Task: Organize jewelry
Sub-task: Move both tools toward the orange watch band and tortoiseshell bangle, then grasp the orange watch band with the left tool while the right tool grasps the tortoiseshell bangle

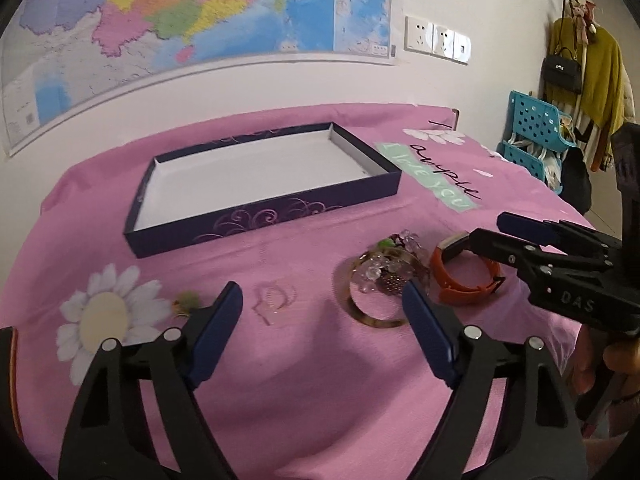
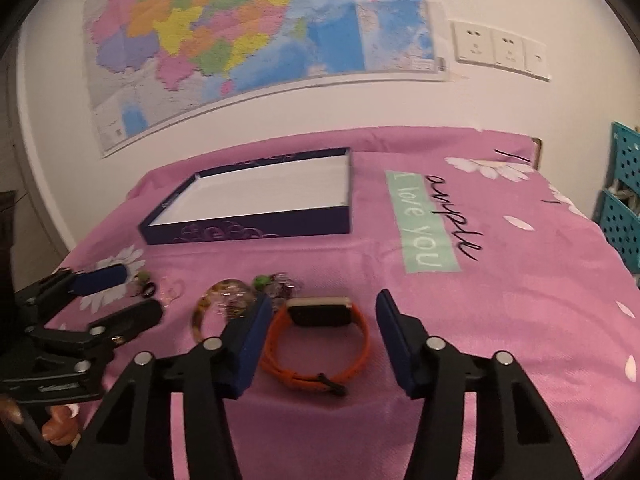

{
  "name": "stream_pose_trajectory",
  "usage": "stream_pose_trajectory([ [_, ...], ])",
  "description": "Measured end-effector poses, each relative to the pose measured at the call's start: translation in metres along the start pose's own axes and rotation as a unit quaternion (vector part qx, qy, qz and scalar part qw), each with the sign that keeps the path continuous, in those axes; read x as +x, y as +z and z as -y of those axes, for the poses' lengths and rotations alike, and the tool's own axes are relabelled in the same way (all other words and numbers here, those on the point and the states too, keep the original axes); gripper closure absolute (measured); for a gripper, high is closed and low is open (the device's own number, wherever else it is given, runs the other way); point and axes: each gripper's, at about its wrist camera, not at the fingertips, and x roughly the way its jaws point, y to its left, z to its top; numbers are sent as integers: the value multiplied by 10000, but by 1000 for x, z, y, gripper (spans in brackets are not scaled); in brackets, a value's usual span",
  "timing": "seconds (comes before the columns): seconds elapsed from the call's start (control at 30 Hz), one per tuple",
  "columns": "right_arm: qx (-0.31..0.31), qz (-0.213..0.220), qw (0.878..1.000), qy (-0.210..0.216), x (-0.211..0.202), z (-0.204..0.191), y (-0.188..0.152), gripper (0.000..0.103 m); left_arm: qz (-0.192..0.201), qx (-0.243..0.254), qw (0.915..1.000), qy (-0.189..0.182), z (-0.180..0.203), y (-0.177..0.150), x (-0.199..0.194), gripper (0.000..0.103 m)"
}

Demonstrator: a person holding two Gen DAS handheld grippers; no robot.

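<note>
My left wrist camera rides low behind my left gripper (image 1: 322, 308), tilted down across the pink cloth (image 1: 280, 380) toward the wall map (image 1: 200, 12) at 12 o'clock. My right wrist camera sits likewise, further right. Both share the purple box (image 1: 260, 216), the orange watch (image 2: 320, 344) and the map.

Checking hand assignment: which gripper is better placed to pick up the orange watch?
Right. The right gripper has its jaws open on either side of the orange watch. The left gripper faces the thin pink chain instead.
</note>
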Motion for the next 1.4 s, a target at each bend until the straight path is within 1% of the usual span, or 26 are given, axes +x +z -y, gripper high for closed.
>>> stream_pose_trajectory([
  [0.03,-107,8,9999,126,-1,-5,0,53,-17,-4,10000,-19,1,0,1,23],
  [0.13,-386,-94,9988,302,0,-19,0,57,-12,54,10000,-8,4,0,3,24],
  [0.2,-418,-171,9981,428,3,-24,0,64,-11,77,10000,-11,6,0,2,24],
  [0.3,-467,-232,9981,314,6,-25,0,65,-49,96,9999,-4,7,0,3,24],
  [0.4,-222,-246,9994,36,7,-8,1,65,-85,130,9999,-48,9,1,4,24],
  [0.5,-43,-300,9995,-92,8,5,0,65,-105,152,9998,-98,11,4,8,25],
  [0.63,-96,-357,9992,-122,10,8,-2,65,-199,184,9996,-99,14,5,14,27],
  [0.73,38,-479,9988,-87,16,14,-4,66,-330,129,9993,-134,14,6,19,29],
  [0.8,164,-627,9979,19,20,18,-6,79,-386,91,9991,-126,13,6,22,34],
  [0.83,220,-698,9973,29,23,20,-8,81,-399,66,9991,-126,12,6,22,34],
  [0.9,284,-810,9963,53,26,22,-11,91,-393,14,9991,-147,9,6,22,34],
  [1.0,431,-760,9961,151,23,26,-14,98,-372,-44,9992,-149,6,4,18,34],
  [1.1,546,-588,9961,354,13,25,-13,98,-341,-68,9992,-212,1,2,11,34],
  [1.17,450,-368,9970,517,0,17,-10,98,-280,-78,9992,-280,-3,0,3,34],
  [1.2,423,-341,9966,614,-2,13,-8,98,-243,-100,9992,-310,-5,-1,0,34],
  [1.33,83,-464,9927,1113,3,-22,-6,98,-157,-365,9968,-688,-24,-5,-18,34],
  [1.4,5,-557,9899,1308,12,-37,-7,98,-147,-448,9958,-781,-31,-9,-27,34],
])
